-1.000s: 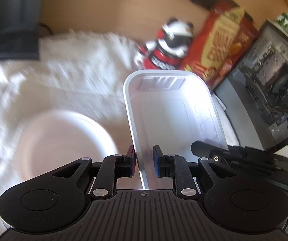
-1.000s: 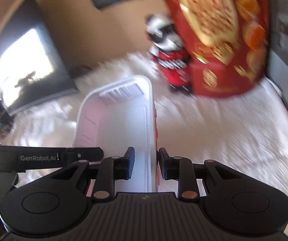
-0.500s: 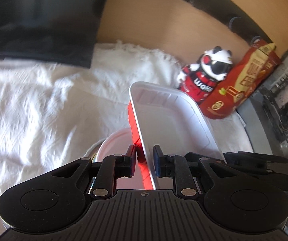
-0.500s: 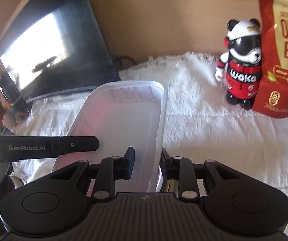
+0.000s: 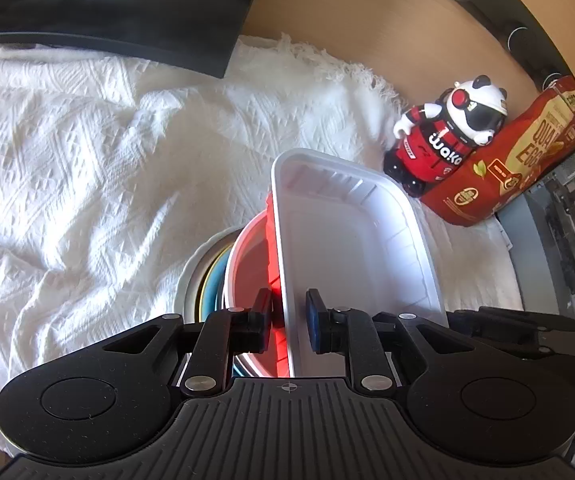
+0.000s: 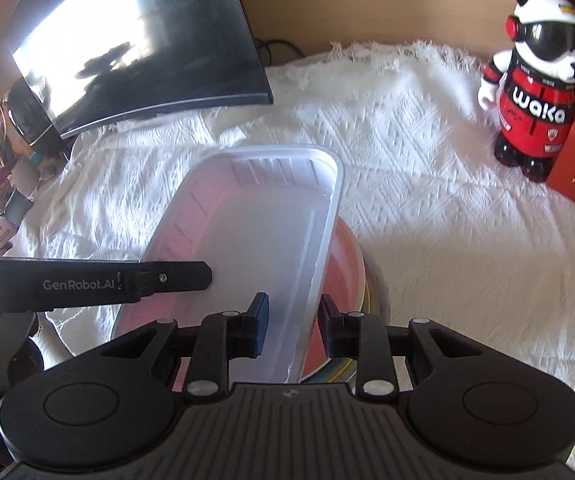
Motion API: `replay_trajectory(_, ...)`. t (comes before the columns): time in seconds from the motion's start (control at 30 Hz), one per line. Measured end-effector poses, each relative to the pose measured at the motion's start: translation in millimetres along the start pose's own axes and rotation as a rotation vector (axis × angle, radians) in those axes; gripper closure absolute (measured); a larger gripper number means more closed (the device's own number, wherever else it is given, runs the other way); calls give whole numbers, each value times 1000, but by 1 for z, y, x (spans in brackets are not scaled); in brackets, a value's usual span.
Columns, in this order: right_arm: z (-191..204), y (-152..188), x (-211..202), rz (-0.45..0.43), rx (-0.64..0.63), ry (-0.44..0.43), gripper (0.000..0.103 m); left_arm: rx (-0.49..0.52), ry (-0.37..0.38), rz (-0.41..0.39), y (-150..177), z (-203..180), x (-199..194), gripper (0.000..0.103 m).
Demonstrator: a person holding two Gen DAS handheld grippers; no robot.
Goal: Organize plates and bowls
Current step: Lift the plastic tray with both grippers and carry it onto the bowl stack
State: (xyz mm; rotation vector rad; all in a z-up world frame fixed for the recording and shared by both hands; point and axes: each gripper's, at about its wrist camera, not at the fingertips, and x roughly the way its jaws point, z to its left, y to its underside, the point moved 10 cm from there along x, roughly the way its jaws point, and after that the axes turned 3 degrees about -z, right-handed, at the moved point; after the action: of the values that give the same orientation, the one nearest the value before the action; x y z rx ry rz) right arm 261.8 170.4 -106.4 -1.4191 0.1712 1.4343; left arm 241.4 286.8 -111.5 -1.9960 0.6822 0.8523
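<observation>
Both of your grippers hold the white tray (image 5: 351,248): the left gripper (image 5: 289,316) has its fingers narrowed on the tray's left rim, the right gripper (image 6: 293,320) on its right rim. You have it tilted over a stack of plates (image 6: 343,264) on the white cloth (image 5: 87,160), near the panda figure (image 6: 535,92)

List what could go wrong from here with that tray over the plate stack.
1. Both grippers, left and right, pinch only thin opposite rims of the white tray; uneven lowering could flex it or let it slip.
2. The stack of plates beneath is round and the tray long, so it may rock or slide off onto the white cloth.
</observation>
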Motion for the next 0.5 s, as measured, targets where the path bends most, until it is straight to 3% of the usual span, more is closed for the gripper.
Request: replay_trajectory(0.5, 0, -2, -4, -10, -26, 12, 75, -77, 60, -16, -11, 14, -13, 84)
